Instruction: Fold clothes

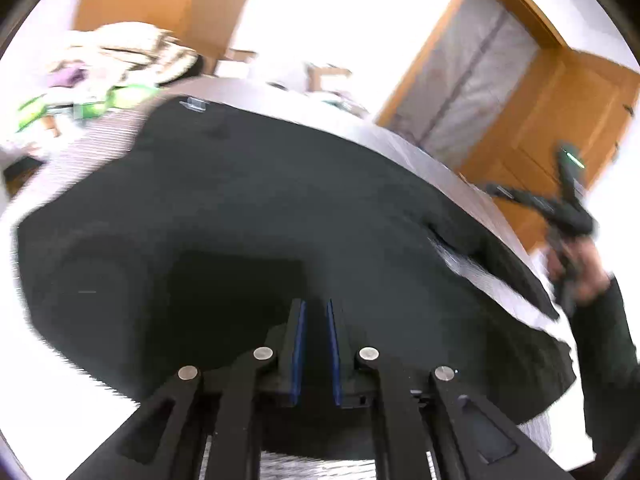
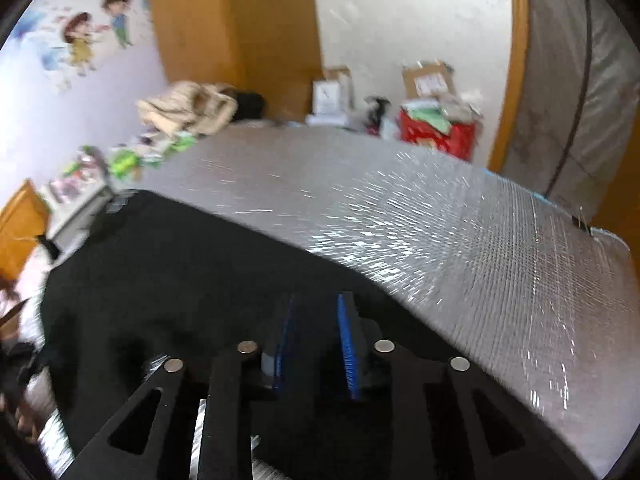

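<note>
left wrist: low, close over black garment (image 1: 240, 200) | right wrist: same | shared: silver surface (image 2: 400, 208)

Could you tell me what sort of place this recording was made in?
Probably a room in a home, perhaps a child's bedroom: cartoon children decals on the wall, a wooden door, and cardboard boxes and a heap of clothes beyond the silver-covered surface holding the black garment.

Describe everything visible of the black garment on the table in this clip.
The black garment is plain, matte, soft-looking cloth, spread mostly flat over the silver woven table cover. A small light tag sits at its far edge, and a fold bunches along one side. The left gripper and right gripper are over its near edge; motion blur hides any grip.
</note>
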Tool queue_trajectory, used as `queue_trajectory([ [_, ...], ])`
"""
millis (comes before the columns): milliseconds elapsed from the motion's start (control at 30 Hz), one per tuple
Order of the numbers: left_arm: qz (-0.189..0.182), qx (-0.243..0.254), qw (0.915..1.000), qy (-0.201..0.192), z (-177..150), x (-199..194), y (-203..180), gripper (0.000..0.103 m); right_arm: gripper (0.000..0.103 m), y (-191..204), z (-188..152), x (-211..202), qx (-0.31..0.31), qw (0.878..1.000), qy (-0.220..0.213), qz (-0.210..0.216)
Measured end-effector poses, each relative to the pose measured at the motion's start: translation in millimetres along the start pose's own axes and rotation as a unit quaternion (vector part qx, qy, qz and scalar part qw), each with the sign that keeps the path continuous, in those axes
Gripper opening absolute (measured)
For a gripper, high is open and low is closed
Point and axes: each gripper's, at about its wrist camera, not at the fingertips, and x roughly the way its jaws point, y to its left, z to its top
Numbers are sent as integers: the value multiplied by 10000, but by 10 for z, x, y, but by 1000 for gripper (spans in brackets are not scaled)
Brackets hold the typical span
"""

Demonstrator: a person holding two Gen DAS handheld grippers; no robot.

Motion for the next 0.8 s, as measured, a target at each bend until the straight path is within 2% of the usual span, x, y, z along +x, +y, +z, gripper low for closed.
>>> queue_trajectory([
  [200, 503, -538, 9966, -378, -45, -441, 484, 11, 26, 709, -466, -785, -507, 9972, -350, 419],
  [333, 680, -855, 9931, -421, -106, -565, 801, 11, 27, 1255, -838, -1046, -819, 9933, -300, 761],
  [433, 812, -1092, 9897, -453, -151, -658, 1039, 11, 27, 1633, -1148, -1050, -989, 9894, -29, 1067],
  [567, 714, -1396, 9865, -465, -142, -657, 1252, 11, 27, 2001, -1517, -873, -1104, 9842, 421, 1322],
  [667, 630, -1551, 9847, -476, -101, -606, 1346, 12, 27, 2169, -1704, -701, -1155, 9829, 636, 1288],
  [800, 594, -1628, 9838, -466, -58, -538, 1400, 12, 27, 2312, -1803, -536, -1389, 9822, 648, 1084],
])
